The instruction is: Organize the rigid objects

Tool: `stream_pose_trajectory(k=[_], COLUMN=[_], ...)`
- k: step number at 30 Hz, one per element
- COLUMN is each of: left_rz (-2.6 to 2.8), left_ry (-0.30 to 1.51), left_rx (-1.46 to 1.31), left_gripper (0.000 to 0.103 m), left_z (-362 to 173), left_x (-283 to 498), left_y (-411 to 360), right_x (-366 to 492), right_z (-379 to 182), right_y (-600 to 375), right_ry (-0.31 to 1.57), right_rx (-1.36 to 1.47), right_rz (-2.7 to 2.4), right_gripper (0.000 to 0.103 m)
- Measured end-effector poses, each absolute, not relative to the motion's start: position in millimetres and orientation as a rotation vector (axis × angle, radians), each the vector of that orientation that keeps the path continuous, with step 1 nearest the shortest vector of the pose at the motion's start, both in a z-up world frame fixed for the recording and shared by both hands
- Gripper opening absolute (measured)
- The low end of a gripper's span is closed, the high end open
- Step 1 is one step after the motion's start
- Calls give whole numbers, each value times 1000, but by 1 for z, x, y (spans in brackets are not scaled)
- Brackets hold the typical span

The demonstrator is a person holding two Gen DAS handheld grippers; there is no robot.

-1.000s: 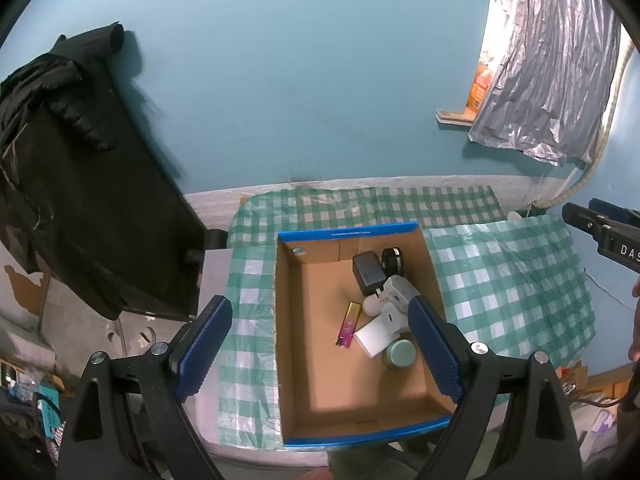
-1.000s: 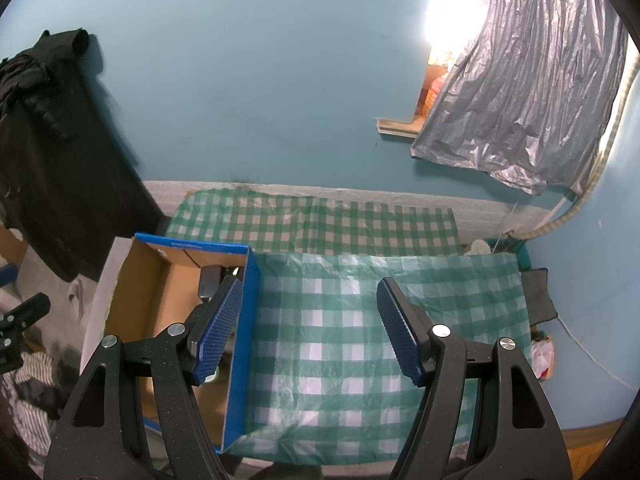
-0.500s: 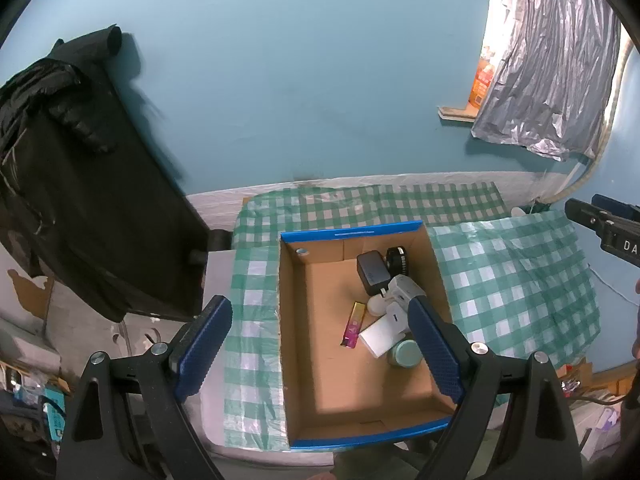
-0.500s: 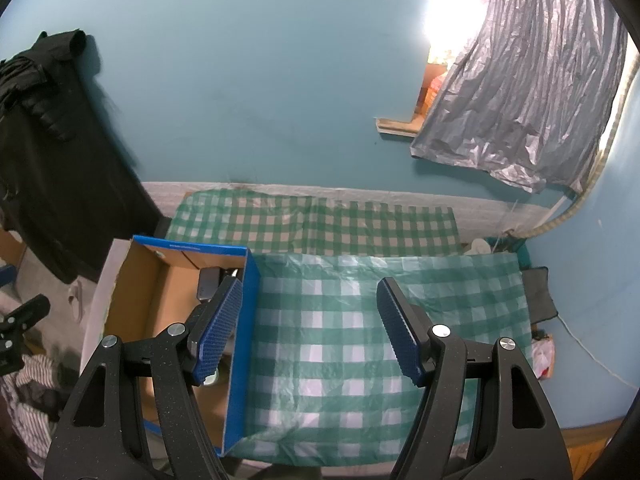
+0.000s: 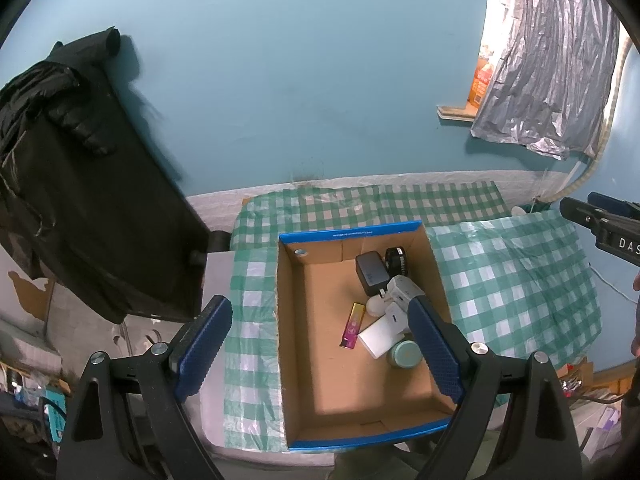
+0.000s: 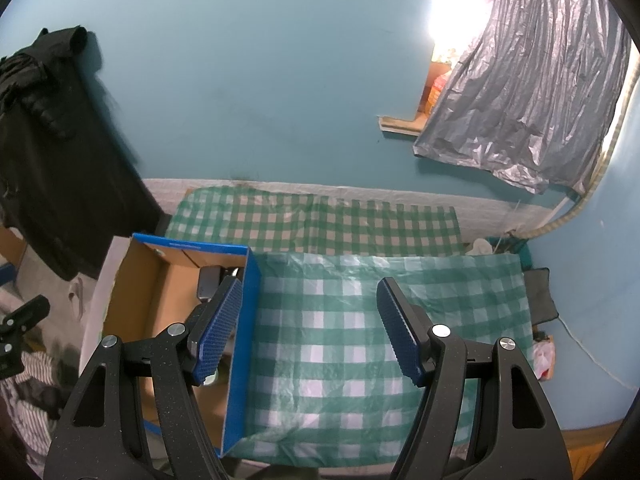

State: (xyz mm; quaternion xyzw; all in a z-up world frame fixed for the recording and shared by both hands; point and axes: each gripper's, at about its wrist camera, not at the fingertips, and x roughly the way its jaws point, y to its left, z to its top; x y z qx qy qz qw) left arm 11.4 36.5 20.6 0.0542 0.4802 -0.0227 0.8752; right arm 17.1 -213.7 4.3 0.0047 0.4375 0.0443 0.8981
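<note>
Desk [image 5: 516, 280] here is draped in a crinkly green-and-white checked plastic cloth, pushed up against a teal painted wall [image 5: 300, 80]. Black jacket [image 5: 72, 168] hangs at about 9 o'clock in the left wrist view, and a wrinkled silver foil-looking sheet [image 5: 548, 60] covers the window at 2 o'clock, with an orange bottle [image 5: 480, 84] on the sill beside it.

Cardboard box [image 5: 320, 360], plain brown inside with blue-edged rims, sits on the cloth at dead centre of the left view. All the rigid bits are bunched at its right side: a black boxy charger [image 5: 372, 272], a round black ribbed thing [image 5: 397, 261], a white adapter [image 5: 402, 290], a flat white block [image 5: 380, 338], a round teal jar lid [image 5: 405, 354] and a pink-yellow lighter [image 5: 352, 325]. There's tiny white print on the far blue rim, too small to read.

Left gripper [image 5: 320, 354] hovers over the box, jaws wide with nothing between them. Right gripper [image 6: 310, 330] hovers over bare cloth just right of the box, jaws apart and empty too. Its black body pokes into the left view at 3 o'clock with the letters "DAS" showing.
</note>
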Motion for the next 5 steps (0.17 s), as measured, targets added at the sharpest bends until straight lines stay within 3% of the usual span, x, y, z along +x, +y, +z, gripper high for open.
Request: stream_pose_trajectory(k=[5], left_rz=[-48], left_ry=[996], left_rx=[107], left_gripper=[91], left_z=[22], left_x=[11], left_y=[36], right_x=[17], right_z=[4], right_y=[-214], right_ry=[906], right_rx=[11], right_rz=[91], right_gripper=[69])
